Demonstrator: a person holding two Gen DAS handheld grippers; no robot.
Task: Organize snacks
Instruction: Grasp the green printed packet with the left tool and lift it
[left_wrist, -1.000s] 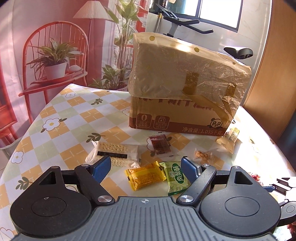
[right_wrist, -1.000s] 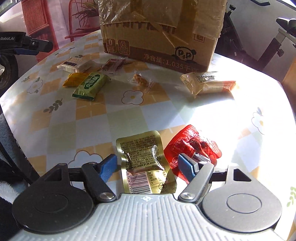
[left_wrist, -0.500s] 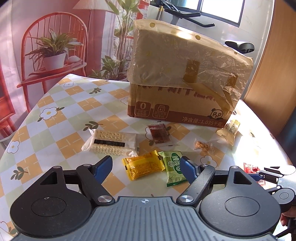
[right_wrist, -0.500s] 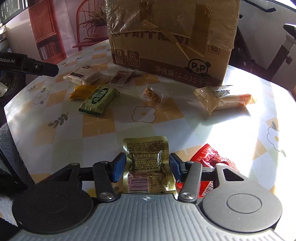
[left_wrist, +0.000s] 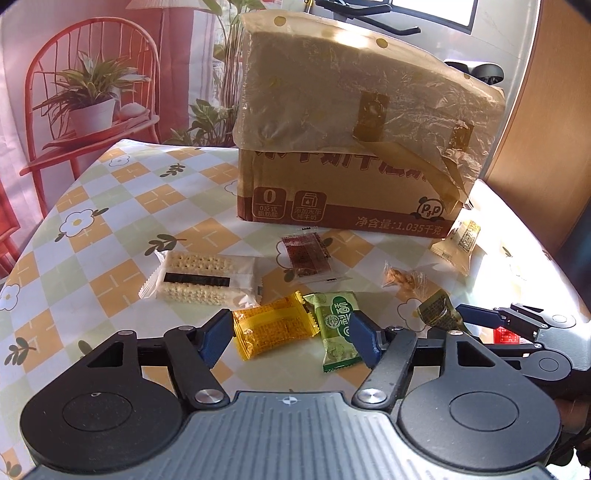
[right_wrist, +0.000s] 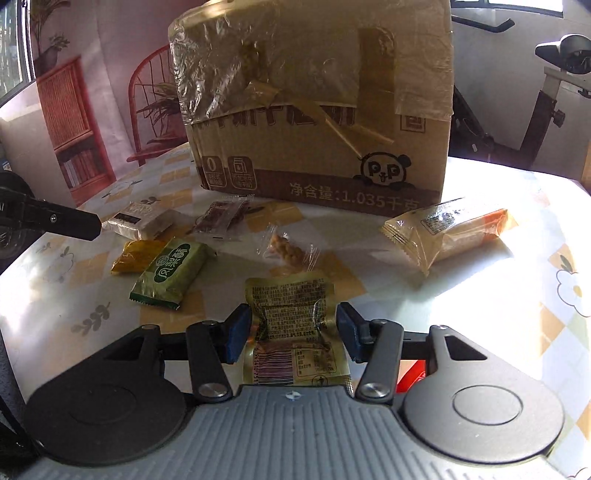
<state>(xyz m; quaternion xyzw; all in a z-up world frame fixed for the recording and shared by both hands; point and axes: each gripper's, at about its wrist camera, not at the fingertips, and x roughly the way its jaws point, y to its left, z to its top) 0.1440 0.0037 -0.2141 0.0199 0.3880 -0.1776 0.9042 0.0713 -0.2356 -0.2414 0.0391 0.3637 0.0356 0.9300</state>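
Gold foil packet (right_wrist: 293, 325) clamped crumpled in right gripper (right_wrist: 293, 330), off the table (right_wrist: 480, 295). Peanut candy (right_wrist: 290, 251) at 12 o'clock, cardboard box (right_wrist: 317, 110) beyond. Left gripper (left_wrist: 291, 332), jaws just closing but not gripping, straddles yellow packet (left_wrist: 275, 328) (green packet (left_wrist: 338, 328) overlapping at 3 o'clock); cracker pack (left_wrist: 203, 277) at 11.
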